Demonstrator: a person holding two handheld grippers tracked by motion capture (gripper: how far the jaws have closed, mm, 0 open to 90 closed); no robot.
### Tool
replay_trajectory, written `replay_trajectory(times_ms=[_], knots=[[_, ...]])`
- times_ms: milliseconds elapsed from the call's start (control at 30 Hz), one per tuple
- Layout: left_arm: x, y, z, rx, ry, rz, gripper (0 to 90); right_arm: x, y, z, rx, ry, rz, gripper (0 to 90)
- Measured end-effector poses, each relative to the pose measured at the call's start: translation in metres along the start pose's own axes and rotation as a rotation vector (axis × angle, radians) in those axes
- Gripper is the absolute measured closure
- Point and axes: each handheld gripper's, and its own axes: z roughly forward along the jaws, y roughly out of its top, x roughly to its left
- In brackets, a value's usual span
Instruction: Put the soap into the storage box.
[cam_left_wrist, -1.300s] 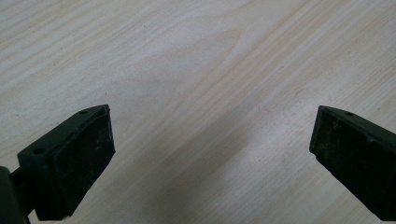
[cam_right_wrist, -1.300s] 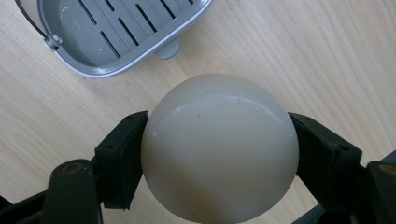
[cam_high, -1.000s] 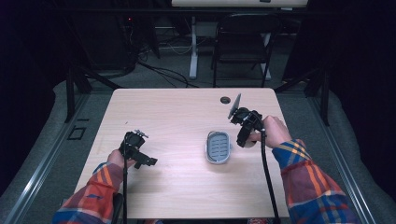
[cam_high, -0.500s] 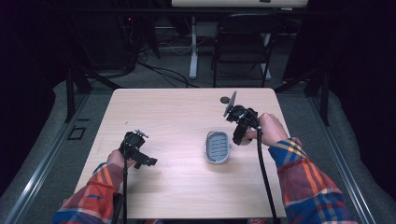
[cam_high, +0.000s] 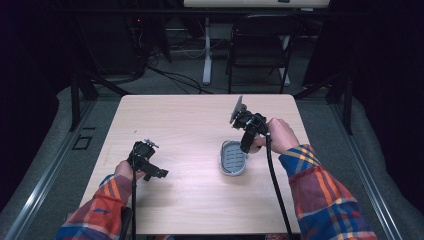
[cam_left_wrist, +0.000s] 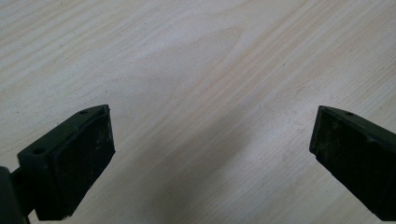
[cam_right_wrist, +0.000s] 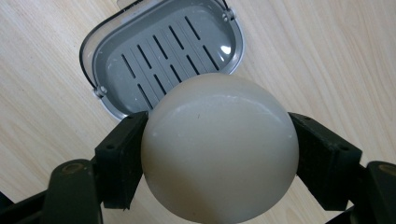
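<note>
Left tongs (cam_high: 159, 173): rest low over the near left part of the table (cam_high: 190, 130), held by the person's left hand (cam_high: 125, 170); in the left gripper view the jaws stand wide apart with nothing but bare wood grain between them
Left side of table: nothing lies near the left tongs; they are well apart from the work
Soap dish (cam_high: 233, 157): grey, slotted insert inside a pale rim, lying flat on the table right of centre; in the right gripper view its tray (cam_right_wrist: 163, 46) sits just beyond the ball and looks empty
Ball (cam_right_wrist: 219, 147): smooth, off-white, round; clamped between the two black jaws at its widest part, hanging above the near edge of the dish
Right tongs (cam_high: 246, 145): closed around the ball, tilted down toward the dish from its right side, in the person's right hand (cam_high: 280, 135)
Step in hand: likely carrying the ball over to set it in the dish
Risk, slip: the ball is glossy and gripped only at two small contact patches, so it may squirt out if the squeeze eases early
Risk, roll: let go high or off-centre, it may bounce off the rim and roll across the table
Risk, nudge: a low jaw could push the light dish aside
</note>
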Motion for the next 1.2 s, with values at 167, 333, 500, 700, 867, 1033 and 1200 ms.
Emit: replay_trajectory(times_ms=[167,333,500,700,867,1033,1200], knots=[[0.000,0.000,0.000,0.001,0.000,0.007,0.0,0.002,0.005,0.001,0.010,0.005,-0.010,24.6],[0.000,0.000,0.000,0.000,-0.001,0.001,0.0,0.004,0.012,0.004,0.002,0.017,-0.017,24.6],[0.000,0.000,0.000,0.001,-0.002,0.008,0.0,0.007,0.018,0.012,-0.001,0.031,-0.019,24.6],[0.000,0.000,-0.001,0.005,-0.004,0.010,0.0,0.011,0.024,0.017,-0.011,0.048,-0.026,24.7],[0.000,0.000,0.000,0.002,-0.004,0.013,0.0,0.012,0.028,0.026,0.000,0.063,-0.033,24.6],[0.000,0.000,-0.001,0.005,-0.005,0.012,0.0,0.012,0.031,0.038,0.006,0.076,-0.027,24.6],[-0.001,0.000,0.000,0.005,-0.005,0.016,0.0,0.014,0.034,0.050,0.024,0.089,-0.028,24.6]])
